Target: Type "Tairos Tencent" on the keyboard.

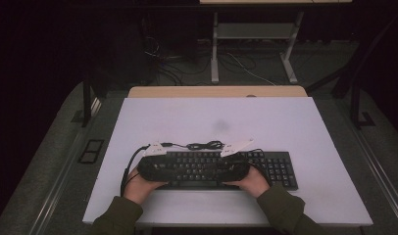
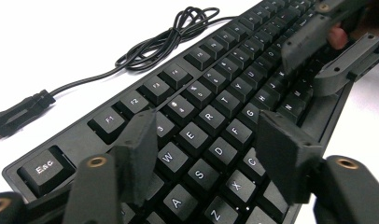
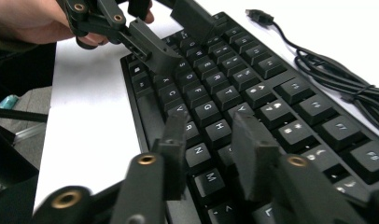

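Note:
A black keyboard (image 1: 280, 169) lies across the near part of the white table top (image 1: 211, 117). Its black cable (image 1: 204, 145) is coiled just behind it and ends in a USB plug (image 2: 19, 116). My left gripper (image 2: 206, 128) hovers open over the letter keys at the keyboard's left end, near E, D and C, with nothing between its pads. My right gripper (image 3: 210, 123) is open with a narrower gap over the middle keys near H and N. The two grippers (image 1: 180, 169) (image 1: 214, 169) point toward each other along the keyboard. Hands hold both from the near edge.
Bare white table stretches behind and to both sides of the keyboard. A wooden strip (image 1: 216, 91) runs along the far edge. Beyond it, desk legs (image 1: 215, 49) and loose floor cables (image 1: 246, 68) stand in the dark.

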Tool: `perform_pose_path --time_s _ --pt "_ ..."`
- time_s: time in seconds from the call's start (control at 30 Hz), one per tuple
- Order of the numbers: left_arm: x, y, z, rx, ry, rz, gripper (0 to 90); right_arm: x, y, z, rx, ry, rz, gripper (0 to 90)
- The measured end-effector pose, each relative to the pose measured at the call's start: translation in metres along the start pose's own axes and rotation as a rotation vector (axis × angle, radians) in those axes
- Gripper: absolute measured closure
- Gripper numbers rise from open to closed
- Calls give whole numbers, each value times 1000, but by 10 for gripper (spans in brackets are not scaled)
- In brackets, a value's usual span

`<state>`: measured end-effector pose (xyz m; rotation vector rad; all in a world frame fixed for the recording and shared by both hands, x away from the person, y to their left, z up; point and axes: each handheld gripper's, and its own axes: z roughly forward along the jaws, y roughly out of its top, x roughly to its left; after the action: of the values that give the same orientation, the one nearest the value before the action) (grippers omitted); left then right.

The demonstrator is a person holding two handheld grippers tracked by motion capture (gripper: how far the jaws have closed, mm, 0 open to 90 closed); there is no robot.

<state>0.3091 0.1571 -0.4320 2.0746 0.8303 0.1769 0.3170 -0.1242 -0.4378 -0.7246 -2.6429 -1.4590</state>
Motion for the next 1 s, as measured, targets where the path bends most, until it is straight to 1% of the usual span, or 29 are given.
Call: perform_pose_path --time_s 0.1,0.2,0.4,0.8,1.0 --pt "0 0 -1 -7 6 -2 348 2 0 3 18 5 -7 768" --pt "1 0 -1 -8 8 -2 332 4 -1 7 33 13 -11 821" --pt "1 -1 -1 -11 13 -6 304 5 0 11 53 17 -26 886" --pt "1 -1 -1 -12 10 -8 299 6 -1 12 60 10 -24 894" --pt "1 -1 0 -11 8 -5 298 6 -1 14 76 2 -24 894"
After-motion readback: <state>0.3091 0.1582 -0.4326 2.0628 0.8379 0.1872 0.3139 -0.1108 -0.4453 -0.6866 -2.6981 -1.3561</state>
